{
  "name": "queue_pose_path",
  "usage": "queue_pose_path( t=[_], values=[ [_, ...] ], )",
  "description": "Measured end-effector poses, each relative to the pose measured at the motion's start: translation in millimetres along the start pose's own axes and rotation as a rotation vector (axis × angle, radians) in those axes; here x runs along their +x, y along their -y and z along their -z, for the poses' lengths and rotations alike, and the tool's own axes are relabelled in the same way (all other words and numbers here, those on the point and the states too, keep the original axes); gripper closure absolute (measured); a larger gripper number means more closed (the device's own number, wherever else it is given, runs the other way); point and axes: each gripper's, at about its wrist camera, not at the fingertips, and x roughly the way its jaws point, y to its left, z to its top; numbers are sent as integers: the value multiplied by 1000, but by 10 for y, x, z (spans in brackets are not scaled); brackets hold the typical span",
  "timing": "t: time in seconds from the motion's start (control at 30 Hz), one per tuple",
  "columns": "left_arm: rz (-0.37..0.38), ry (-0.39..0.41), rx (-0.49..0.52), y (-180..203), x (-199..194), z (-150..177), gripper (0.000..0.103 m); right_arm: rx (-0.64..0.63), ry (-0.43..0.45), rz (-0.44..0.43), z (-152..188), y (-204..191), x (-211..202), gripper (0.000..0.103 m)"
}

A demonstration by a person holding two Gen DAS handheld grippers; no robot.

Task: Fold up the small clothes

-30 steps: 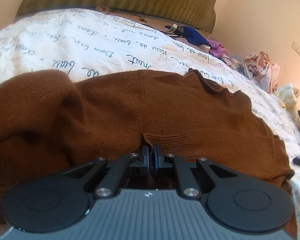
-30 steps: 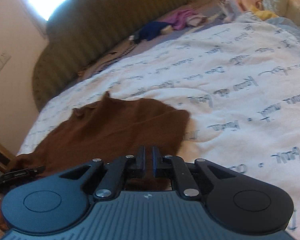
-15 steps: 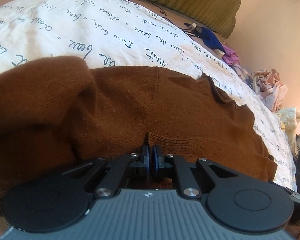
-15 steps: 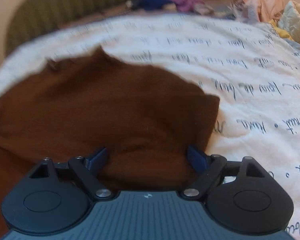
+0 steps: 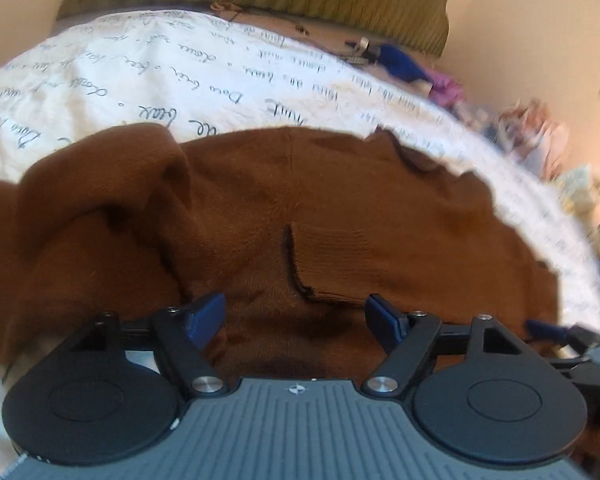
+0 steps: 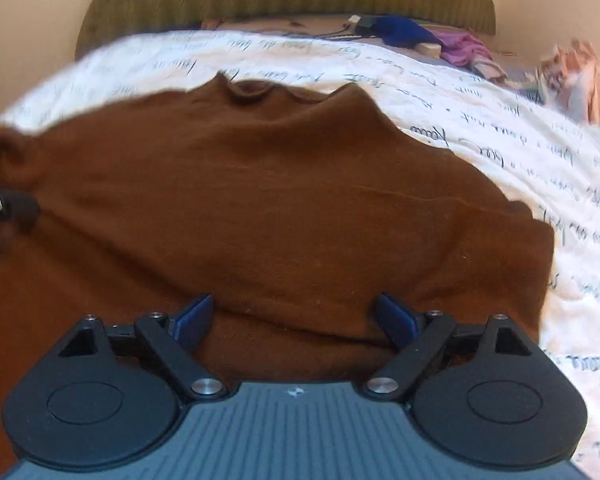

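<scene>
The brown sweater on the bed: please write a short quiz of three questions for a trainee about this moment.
1. True or false: the left gripper is clamped on the sleeve cuff of the brown sweater.
2. Multiple choice: what does the sweater lie on? A) a bare wooden floor B) a white bedcover with handwriting print C) a metal tray
3. Fill in: the jaws of the right gripper stand ____.

Key:
1. False. Its jaws stand apart and the cuff lies free on the sweater between the fingers.
2. B.
3. Open, with the sweater's folded edge between the fingers.
</scene>
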Motion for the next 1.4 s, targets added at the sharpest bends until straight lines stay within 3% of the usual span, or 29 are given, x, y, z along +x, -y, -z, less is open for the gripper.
queue_pose_path(
  t=[0.07,0.13,0.17,0.2,0.23,0.3,0.33,0.47,0.6,0.77,0.87,0.9,0.97,1.03,1.13,1.23,1.33,1.4],
  values=[
    [34,57,-34,-72,-173,48,9,40,92,-86,-48,-38,-146,13],
    [93,101,-90,-228,-316,104,5,37,187,-116,-64,-126,-225,13],
    [137,109,-144,-345,-374,128,4,22,198,-126,-61,-181,-186,5],
    [171,108,-208,-483,-420,148,3,2,132,-117,-55,-230,-52,0],
    [192,106,-278,-639,-450,164,3,-15,-17,-112,-57,-263,163,0],
    [218,150,-386,-949,-634,215,3,-127,63,-17,-1,-439,53,0],
    [226,187,-421,-1117,-754,236,2,-136,79,-23,19,-483,-19,0],
    [174,291,-552,-1875,-1222,244,0,-29,138,-201,200,-471,-364,0],
    [147,328,-724,-2624,-1414,172,0,29,175,-296,439,-549,-605,0],
    [174,301,-859,-3048,-1259,-14,2,34,247,-331,743,-755,-892,0],
    [134,319,-868,-3115,-1214,-152,2,20,279,-326,841,-809,-1054,0],
    [127,316,-888,-3144,-1179,-188,5,17,290,-334,878,-809,-1107,0],
    [104,324,-946,-3246,-1153,-181,29,3,311,-334,949,-774,-1221,0],
    [115,299,-958,-3380,-1110,-200,97,-13,346,-330,1023,-748,-1319,0],
    [77,279,-931,-3351,-1063,-231,99,-9,355,-354,1065,-658,-1377,0],
    [73,304,-783,-3065,-1169,-361,99,6,362,-358,1085,-577,-1407,0],
    [104,322,-636,-2579,-1268,-516,99,35,368,-365,1094,-490,-1414,0],
    [179,337,-557,-2190,-1313,-582,99,63,366,-372,1092,-436,-1394,0]
  ],
)
